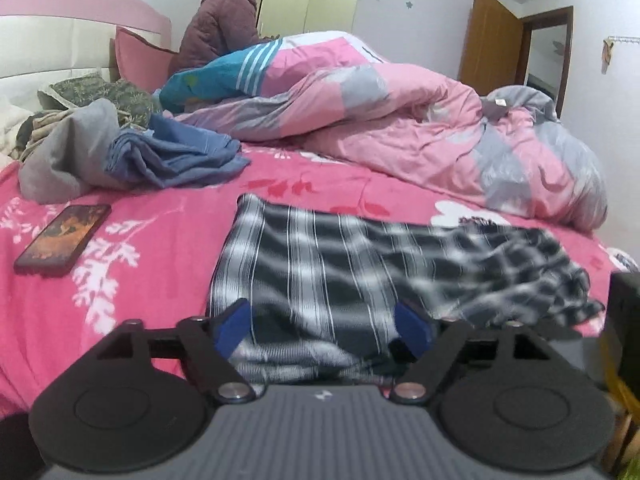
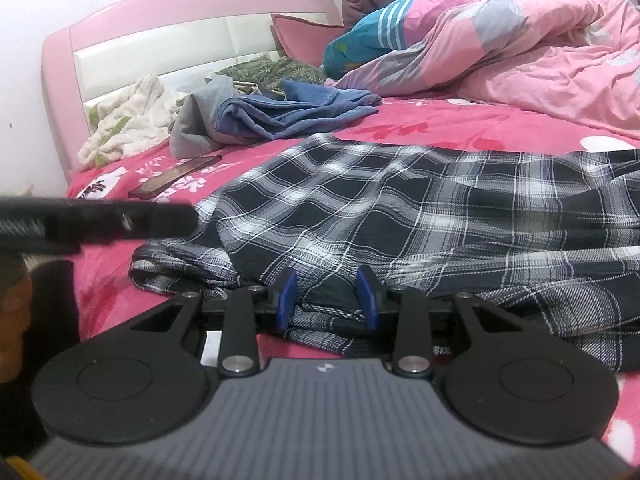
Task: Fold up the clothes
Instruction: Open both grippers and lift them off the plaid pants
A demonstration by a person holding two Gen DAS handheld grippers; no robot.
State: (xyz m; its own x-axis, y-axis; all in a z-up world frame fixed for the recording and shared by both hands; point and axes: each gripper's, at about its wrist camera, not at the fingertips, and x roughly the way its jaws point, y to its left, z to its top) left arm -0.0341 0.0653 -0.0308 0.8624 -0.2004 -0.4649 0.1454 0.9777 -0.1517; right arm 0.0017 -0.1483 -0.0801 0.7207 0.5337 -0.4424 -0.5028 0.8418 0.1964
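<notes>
A black-and-white plaid garment [image 1: 360,264] lies spread across the pink flowered bedsheet [image 1: 160,240]. My left gripper [image 1: 323,330] hovers over its near left part, blue pads wide apart, gripping nothing. In the right wrist view the plaid garment [image 2: 400,208] fills the middle. My right gripper [image 2: 328,300] is at its rumpled near edge. The blue pads stand a narrow gap apart, with the hem lying between and under them. I see no pad pressing on the cloth. A blurred black bar [image 2: 100,220] at the left looks like the other gripper's body.
A phone [image 1: 64,238] lies on the sheet to the left. Behind it a blue garment [image 1: 172,156] and a grey one [image 1: 60,160] are heaped. A pink-and-grey quilt [image 1: 400,120] is piled at the back right. A person [image 1: 224,24] sits at the far side by the headboard [image 2: 160,40].
</notes>
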